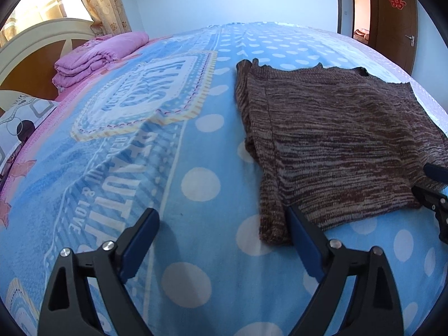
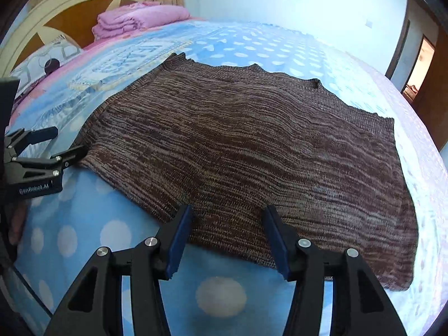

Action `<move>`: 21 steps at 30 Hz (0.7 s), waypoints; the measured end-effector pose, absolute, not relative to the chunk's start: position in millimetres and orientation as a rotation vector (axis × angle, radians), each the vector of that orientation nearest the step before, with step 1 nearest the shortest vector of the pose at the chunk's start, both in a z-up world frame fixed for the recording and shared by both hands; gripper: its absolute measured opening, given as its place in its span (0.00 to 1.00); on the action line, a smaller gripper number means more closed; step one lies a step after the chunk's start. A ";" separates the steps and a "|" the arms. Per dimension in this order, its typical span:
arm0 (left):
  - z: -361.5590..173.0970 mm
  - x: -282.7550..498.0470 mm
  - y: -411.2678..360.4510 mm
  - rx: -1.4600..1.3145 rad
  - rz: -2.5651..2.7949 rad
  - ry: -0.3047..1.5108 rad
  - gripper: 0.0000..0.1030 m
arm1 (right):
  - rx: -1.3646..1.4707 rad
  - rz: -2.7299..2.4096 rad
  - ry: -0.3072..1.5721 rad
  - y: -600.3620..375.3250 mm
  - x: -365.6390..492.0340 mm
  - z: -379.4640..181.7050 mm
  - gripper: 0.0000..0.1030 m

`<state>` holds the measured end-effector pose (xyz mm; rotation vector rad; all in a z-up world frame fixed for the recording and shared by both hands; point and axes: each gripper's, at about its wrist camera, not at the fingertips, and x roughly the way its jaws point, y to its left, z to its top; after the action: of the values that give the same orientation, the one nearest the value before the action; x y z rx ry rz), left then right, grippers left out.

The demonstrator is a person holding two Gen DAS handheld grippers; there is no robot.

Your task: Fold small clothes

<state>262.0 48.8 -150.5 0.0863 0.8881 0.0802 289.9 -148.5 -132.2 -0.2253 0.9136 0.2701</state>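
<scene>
A brown marled knitted sweater (image 1: pixel 336 140) (image 2: pixel 252 145) lies flat on the blue polka-dot blanket (image 1: pixel 201 145). My left gripper (image 1: pixel 221 218) stands wide open at the garment's near left corner. Its right finger (image 1: pixel 294 224) is at the edge of the knit, its left finger over bare blanket. My right gripper (image 2: pixel 226 215) is open about halfway, and its fingertips hover over the sweater's near hem with nothing pinched. The right wrist view shows the left gripper (image 2: pixel 63 142) at the far left. The left wrist view shows the right gripper (image 1: pixel 431 184) at the right edge.
A folded pink quilt (image 1: pixel 98 56) (image 2: pixel 140 19) and a patterned pillow (image 1: pixel 19 117) lie by the cream headboard (image 2: pixel 56 5). An open wooden door (image 1: pixel 392 14) stands at the back right and curtains (image 1: pixel 103 2) hang at the back left.
</scene>
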 end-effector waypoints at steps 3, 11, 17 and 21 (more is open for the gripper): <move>-150.6 260.7 51.5 0.075 0.087 0.892 0.94 | -0.196 0.324 0.869 -132.2 304.1 -114.4 0.52; -151.9 255.8 54.0 0.063 0.085 0.886 0.94 | -0.268 0.347 0.924 -77.7 329.0 -149.9 0.53; -150.5 238.5 57.2 0.050 0.056 0.870 0.95 | -0.285 0.434 0.902 -93.7 278.0 -142.7 0.52; -131.9 233.7 57.6 0.051 0.051 0.813 0.94 | -0.201 0.378 0.827 -141.4 274.2 -113.5 0.52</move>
<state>233.7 57.6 -131.9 0.0505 0.8131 0.0513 274.2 -141.4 -113.5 -0.2005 0.8268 0.3775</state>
